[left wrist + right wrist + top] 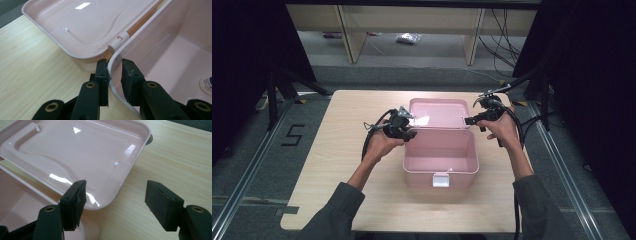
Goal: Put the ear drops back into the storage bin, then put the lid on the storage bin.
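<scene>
Pink box (440, 157), lid (438, 112) laid open behind it, at the wooden table's (337, 165) centre; floor marking (292, 135) reads "5"; box-floor sticker (207, 84) unreadable. Left gripper (114, 65): jaws closed on the box's left rear rim. Right gripper (115, 195): jaws apart, empty, above the lid's right corner. Grey floor, shelving beyond

Box (175, 57) sticker (207, 84) cut off, unreadable.

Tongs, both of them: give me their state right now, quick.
Left tongs: closed on the rim of the pink box, at the corner near its hinge.
Right tongs: open, holding nothing, at the corner of the open lid.
</scene>
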Motion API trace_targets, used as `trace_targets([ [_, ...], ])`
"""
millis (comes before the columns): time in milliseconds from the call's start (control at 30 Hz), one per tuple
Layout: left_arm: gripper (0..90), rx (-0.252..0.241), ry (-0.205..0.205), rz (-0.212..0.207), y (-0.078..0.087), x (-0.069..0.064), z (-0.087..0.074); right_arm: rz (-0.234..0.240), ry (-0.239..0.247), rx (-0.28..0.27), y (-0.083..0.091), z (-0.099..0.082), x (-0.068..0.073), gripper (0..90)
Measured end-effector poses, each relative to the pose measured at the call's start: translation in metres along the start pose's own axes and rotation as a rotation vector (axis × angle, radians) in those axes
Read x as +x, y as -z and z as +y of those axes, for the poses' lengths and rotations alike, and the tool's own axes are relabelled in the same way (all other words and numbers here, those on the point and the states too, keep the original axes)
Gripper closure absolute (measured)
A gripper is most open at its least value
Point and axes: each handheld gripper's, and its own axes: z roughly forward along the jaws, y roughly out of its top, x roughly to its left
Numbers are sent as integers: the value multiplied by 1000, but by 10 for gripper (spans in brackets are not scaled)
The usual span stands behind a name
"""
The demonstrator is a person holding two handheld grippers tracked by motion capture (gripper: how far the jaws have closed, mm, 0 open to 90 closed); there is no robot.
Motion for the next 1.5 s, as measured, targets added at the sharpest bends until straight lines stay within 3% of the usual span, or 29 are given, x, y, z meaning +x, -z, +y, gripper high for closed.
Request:
trace_targets([
  [400, 756, 2, -29, 8, 1, -2, 0, -13, -59, -25, -6, 9, -6, 345],
  [500, 756, 6, -23, 8, 2, -3, 0, -18, -43, -35, -7, 12, -9, 349],
  [567, 756, 10, -35, 12, 3, -5, 0, -23, -57, -26, -8, 13, -8, 349],
  [600, 756, 9, -36, 17, 3, -6, 0, -27, -47, -43, -10, 14, -9, 349],
  [767, 756, 9, -53, 19, 4, -9, -1, -36, -41, -30, -11, 18, -9, 350],
  [800, 756, 8, -52, 18, 4, -9, -1, -25, -67, -23, -11, 19, -8, 350],
  [833, 756, 5, -55, 18, 4, -9, -1, -31, -39, -33, -13, 19, -9, 350],
  [867, 755, 5, -59, 17, 4, -9, -1, -30, -62, -26, -14, 20, -8, 350],
  [900, 755, 5, -60, 16, 4, -9, -1, -37, -43, -25, -15, 20, -9, 350],
  [1033, 755, 2, -64, 13, 4, -9, -2, -37, -63, -25, -18, 21, -10, 351],
  [1200, 755, -5, -63, 5, 4, -9, -2, -45, -60, -28, -19, 22, -13, 397],
  [1233, 756, -6, -62, 5, 4, -9, -2, -52, -40, -35, -20, 21, -15, 401],
  [1400, 755, -7, -70, 4, 3, -9, -2, -52, -83, -26, -20, 23, -16, 431],
  [1500, 755, -9, -76, -4, 3, -8, -2, -43, -75, -31, -21, 23, -20, 467],
])
